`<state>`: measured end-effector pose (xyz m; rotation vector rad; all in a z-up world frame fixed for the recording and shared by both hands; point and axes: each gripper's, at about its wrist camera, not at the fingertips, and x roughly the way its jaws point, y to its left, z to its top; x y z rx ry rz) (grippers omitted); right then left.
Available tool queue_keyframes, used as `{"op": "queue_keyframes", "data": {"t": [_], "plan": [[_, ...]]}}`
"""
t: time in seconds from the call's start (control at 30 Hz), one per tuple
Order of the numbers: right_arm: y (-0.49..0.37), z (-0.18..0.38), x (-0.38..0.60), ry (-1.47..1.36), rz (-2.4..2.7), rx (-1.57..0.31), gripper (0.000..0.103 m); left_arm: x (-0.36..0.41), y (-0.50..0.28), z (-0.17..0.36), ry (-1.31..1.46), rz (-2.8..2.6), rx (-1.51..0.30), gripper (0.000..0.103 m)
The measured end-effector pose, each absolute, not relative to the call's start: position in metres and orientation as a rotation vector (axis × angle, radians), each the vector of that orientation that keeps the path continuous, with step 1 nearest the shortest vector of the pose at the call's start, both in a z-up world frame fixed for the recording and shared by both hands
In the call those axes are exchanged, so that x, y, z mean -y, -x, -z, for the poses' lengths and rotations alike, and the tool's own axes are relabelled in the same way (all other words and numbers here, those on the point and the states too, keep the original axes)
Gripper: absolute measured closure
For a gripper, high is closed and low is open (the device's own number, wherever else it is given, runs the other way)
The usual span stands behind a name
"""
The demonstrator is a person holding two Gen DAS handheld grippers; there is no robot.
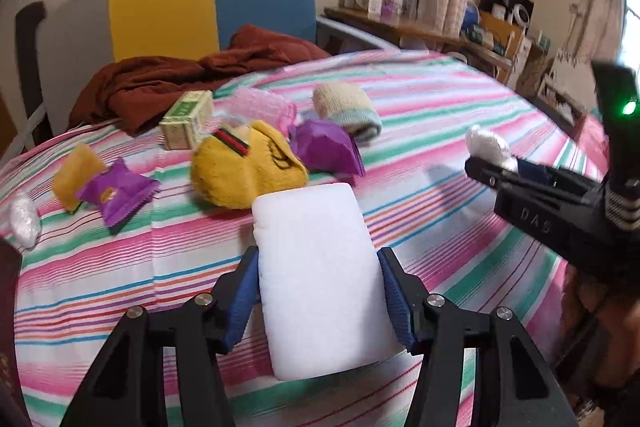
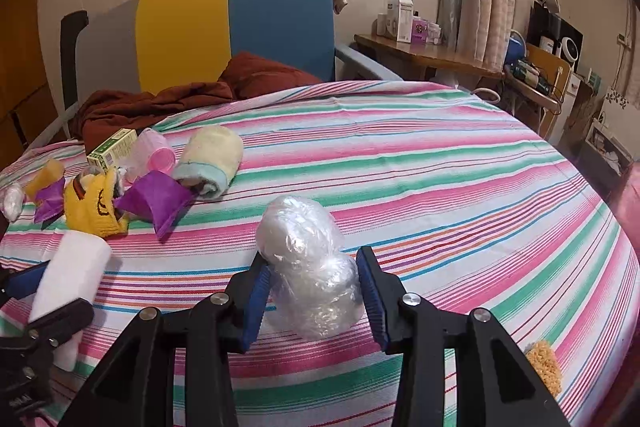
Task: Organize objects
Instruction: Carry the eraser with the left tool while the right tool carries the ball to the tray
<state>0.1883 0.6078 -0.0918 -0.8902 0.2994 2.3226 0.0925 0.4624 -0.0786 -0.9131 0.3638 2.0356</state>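
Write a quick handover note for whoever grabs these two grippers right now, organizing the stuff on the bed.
Left gripper: shut on the white foam block.
Right gripper: shut on the clear plastic bundle.
Both items are over the striped bedsheet.
Still loose in a far-left cluster: yellow sock, purple packets, green box, rolled towel, pink cups.
No sorted spot visible; everything remains to place.

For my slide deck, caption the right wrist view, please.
Right gripper clamps a plastic-wrapped bundle above the striped bedsheet.
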Motion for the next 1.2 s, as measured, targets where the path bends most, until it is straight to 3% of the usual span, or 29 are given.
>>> {"op": "queue_keyframes", "data": {"t": [0.37, 0.73, 1.2], "plan": [[-0.189, 0.08, -0.583, 0.916, -2.357, -0.264, 0.06, -0.412, -0.106, 0.062, 0.878, -2.024, -0.292, 0.045], [-0.182, 0.068, -0.51, 1.003, -2.525, -0.373, 0.06, -0.342, -0.112, 0.032, 0.834, -2.058, -0.21, 0.045], [-0.117, 0.025, -0.352, 1.128, -2.876, -0.461, 0.06, -0.179, -0.054, -0.011, 0.818, -2.315, -0.001, 0.044]]}}
